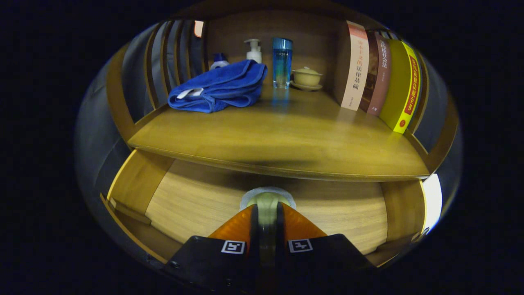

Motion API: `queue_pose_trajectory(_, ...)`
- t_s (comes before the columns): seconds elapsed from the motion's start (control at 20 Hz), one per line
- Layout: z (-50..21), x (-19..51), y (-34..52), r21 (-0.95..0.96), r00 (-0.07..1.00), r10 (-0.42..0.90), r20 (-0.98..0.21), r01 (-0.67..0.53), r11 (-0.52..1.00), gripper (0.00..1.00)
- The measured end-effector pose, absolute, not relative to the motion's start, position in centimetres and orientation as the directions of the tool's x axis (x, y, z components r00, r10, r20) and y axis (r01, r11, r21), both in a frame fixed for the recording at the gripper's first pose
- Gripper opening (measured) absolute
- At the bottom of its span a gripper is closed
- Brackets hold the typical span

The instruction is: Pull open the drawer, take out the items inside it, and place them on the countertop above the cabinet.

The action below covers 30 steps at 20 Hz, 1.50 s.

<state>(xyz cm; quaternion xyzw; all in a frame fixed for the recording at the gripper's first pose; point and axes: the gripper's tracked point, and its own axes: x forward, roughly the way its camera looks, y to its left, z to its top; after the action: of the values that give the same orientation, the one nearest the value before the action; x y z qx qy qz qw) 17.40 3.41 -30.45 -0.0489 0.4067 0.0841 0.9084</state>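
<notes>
Drawer [196, 200] stands pulled open under the countertop [286, 139], and above its wooden floor the gripper [267, 209] pinches a pale roll of tape [267, 198] (white-rimmed) between both fingers. Beyond, on the countertop, lie a blue towel [221, 86], a pump bottle [254, 51], a blue bottle [282, 61], a lidded cup [306, 77] and upright books [380, 78].

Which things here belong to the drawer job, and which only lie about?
For the job: open drawer; pale round item clamped between the gripper fingers; countertop.

Lying about: blue towel, pump bottle, blue bottle, lidded cup on saucer, books.
</notes>
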Motion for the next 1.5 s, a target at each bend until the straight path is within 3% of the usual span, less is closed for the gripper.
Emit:
queue_pose_trajectory(0.5,-19.8,16.7,5.7,-0.024,0.822,0.189,-0.537,-0.238,0.971,0.25)
queue_pose_trajectory(0.75,-15.3,19.8,6.5,-0.011,0.858,0.2,-0.473,-0.233,0.972,0.25)
queue_pose_trajectory(1.3,-19.4,30.5,4.0,-0.089,0.834,0.034,-0.55,-0.099,0.991,0.25)
queue_pose_trajectory(1.5,-20.2,33.0,3.5,-0.102,0.853,0.009,-0.522,-0.073,0.992,0.25)
